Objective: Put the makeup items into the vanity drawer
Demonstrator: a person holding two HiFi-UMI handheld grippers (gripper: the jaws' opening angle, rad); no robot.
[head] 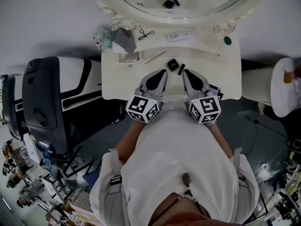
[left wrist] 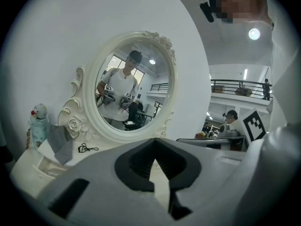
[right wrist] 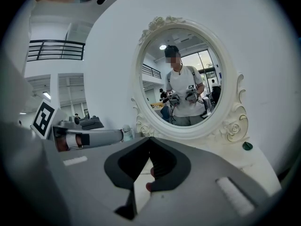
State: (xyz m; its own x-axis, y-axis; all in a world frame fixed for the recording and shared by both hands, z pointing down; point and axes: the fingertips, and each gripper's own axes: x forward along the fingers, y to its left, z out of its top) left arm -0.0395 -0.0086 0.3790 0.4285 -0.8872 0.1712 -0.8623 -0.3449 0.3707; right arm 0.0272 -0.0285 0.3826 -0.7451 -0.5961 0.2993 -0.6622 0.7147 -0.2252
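At the lower middle of the head view, the person's 2 grippers rest side by side over the front edge of the white vanity top (head: 117, 79). The left gripper (head: 164, 72) and the right gripper (head: 185, 72) each taper to a closed point aimed at the mirror (head: 188, 19). Just beyond their tips, near the centre of the frame, lie a black compact (head: 171, 64) and a small black case (head: 181, 68). A thin stick (head: 154, 58) lies left of the compact. Farther up the frame are an eyelash curler (head: 146, 34), a white tube (head: 181, 36) and a green round lid (head: 227, 40) at the right. A grey pouch (head: 124, 39) and a small figurine (head: 101, 37) sit in the upper left. All these items lie on the top.

Left gripper view: the left gripper (left wrist: 155, 142) has its tips pressed together, with nothing held between them. The oval mirror (left wrist: 134, 86) fills the centre and reflects the person. At the lower left stand the figurine (left wrist: 38, 121) and the grey pouch (left wrist: 59, 142), with the eyelash curler (left wrist: 87, 148) beside them.

Right gripper view: the right gripper (right wrist: 149, 140) also has its tips together. A small reddish patch shows on the inner edge of 1 jaw, and I cannot tell what it is. The mirror (right wrist: 186, 79) stands at the upper centre, and the green round lid (right wrist: 247, 146) sits at the right.
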